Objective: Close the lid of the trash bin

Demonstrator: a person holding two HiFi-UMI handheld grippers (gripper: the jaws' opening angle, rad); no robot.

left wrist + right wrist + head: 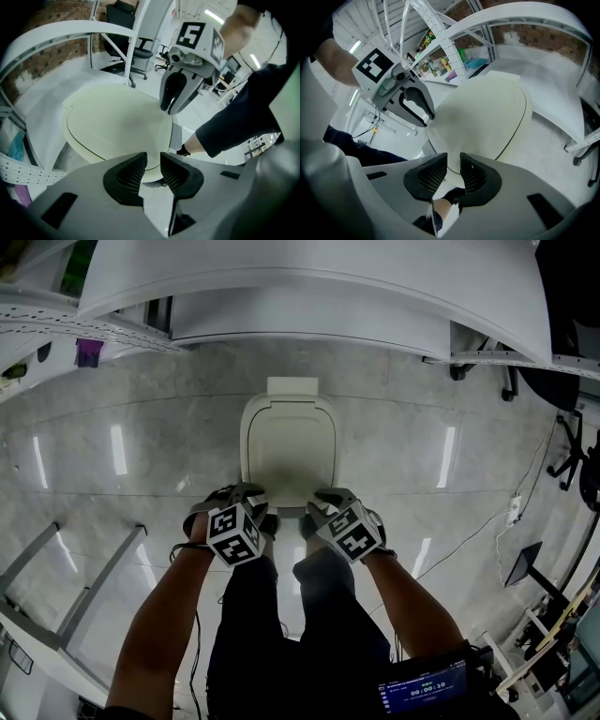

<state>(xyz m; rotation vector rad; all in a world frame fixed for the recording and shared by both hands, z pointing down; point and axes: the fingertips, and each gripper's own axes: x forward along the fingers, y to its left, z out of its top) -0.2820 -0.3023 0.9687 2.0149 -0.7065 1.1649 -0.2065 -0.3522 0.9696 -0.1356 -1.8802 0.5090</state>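
Observation:
A cream trash bin lid (289, 442) lies below me on the floor, with its hinge block (292, 386) at the far side. Both grippers sit side by side at the lid's near edge. The left gripper (266, 514) has its pads closed on the lid's front rim (151, 172). The right gripper (309, 514) grips the same rim (453, 169) just beside it. The lid's broad top (117, 122) (487, 112) stretches away from each pair of jaws. Each gripper view shows the other gripper (171, 105) (423, 112) at the rim. The bin body is hidden under the lid.
A white curved desk (375, 296) stands right behind the bin. A perforated rack (56, 320) is at the left and a metal frame (66, 596) at the lower left. Office chairs (572, 446) and a floor cable (469, 531) are at the right. My legs (300, 615) stand just before the bin.

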